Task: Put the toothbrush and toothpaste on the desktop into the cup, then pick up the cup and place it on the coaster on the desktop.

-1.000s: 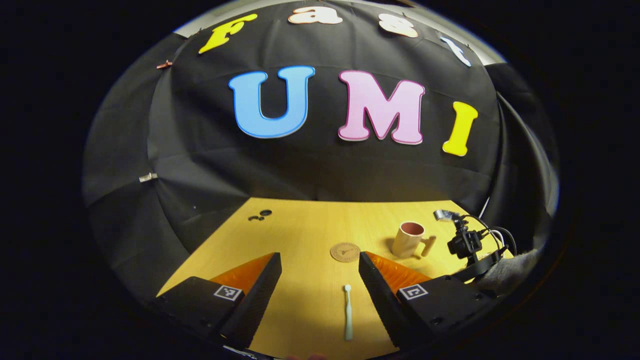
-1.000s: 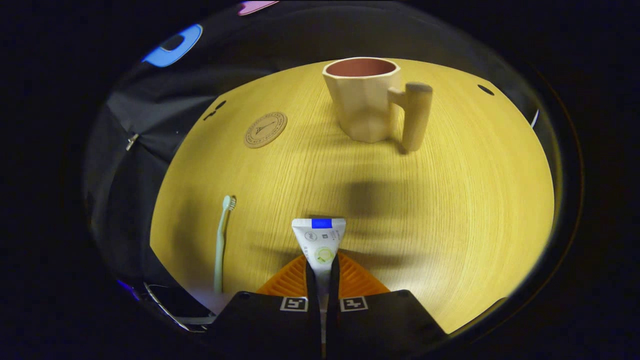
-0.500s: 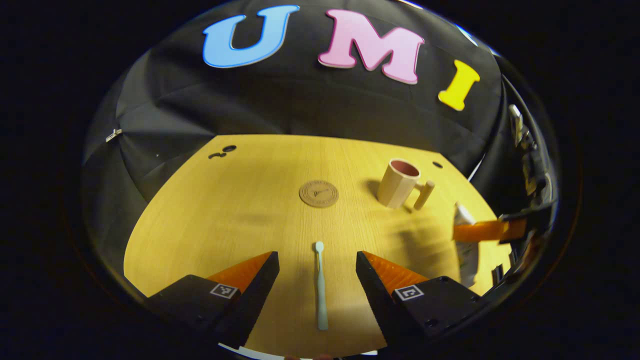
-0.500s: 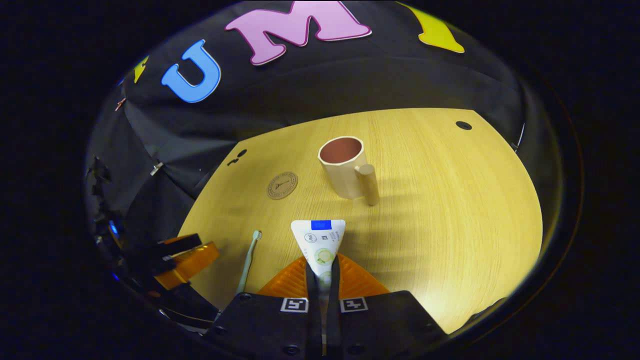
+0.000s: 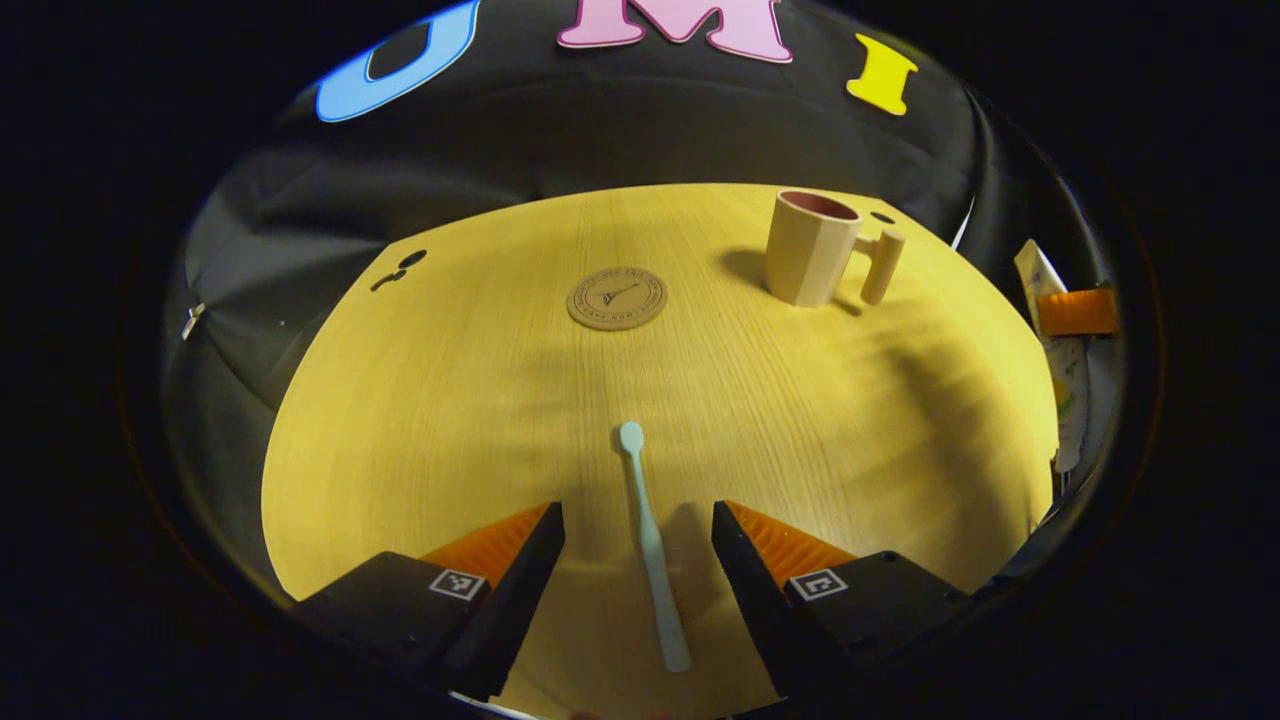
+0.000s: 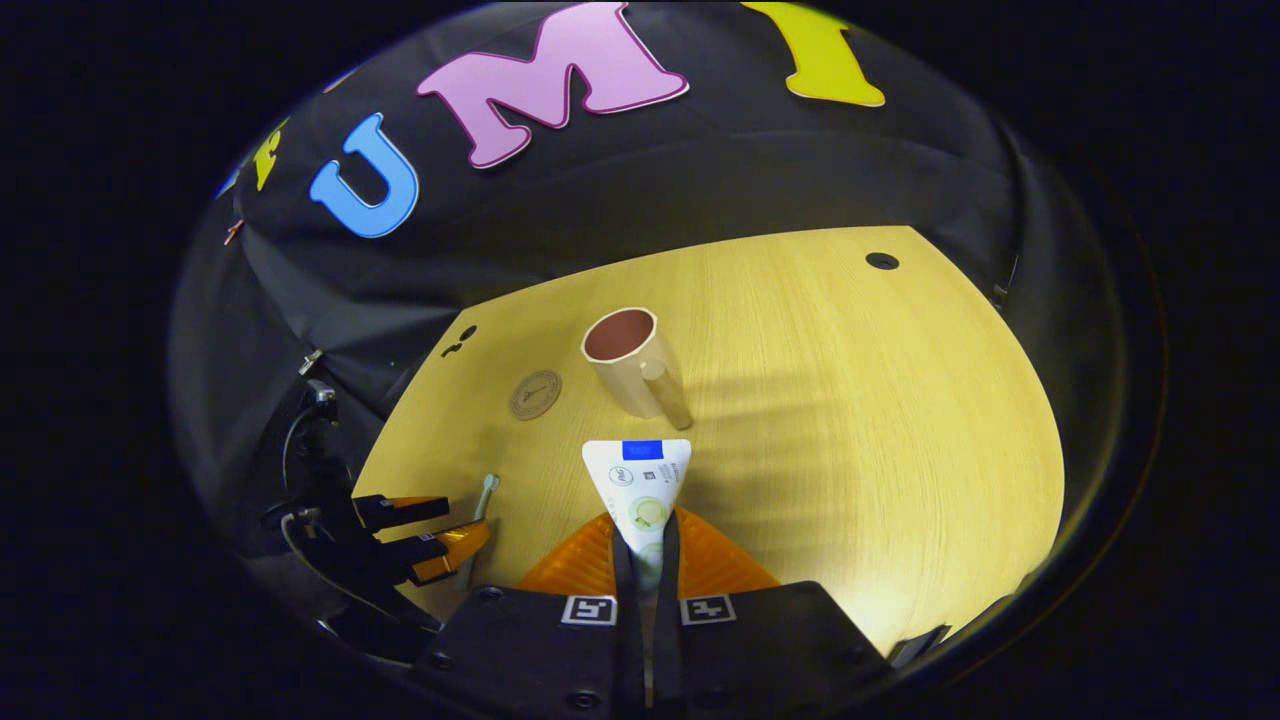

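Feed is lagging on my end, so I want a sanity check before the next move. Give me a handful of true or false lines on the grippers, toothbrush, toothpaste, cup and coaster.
1. The right gripper is shut on the toothpaste. True.
2. The toothbrush is already in the cup. False: it lies flat on the desktop, between the open fingers of the left gripper.
3. The cup stands on the coaster. False: it stands upright on the bare desktop, apart from the coaster.
4. The cup is empty. True as far as its visible inside shows in the right gripper view.
5. The left gripper grips the toothbrush. False: its fingers are apart, not touching it.

Toothpaste [image 6: 640,490] lower end hidden between jaws — coaster [image 6: 535,394] print illegible.
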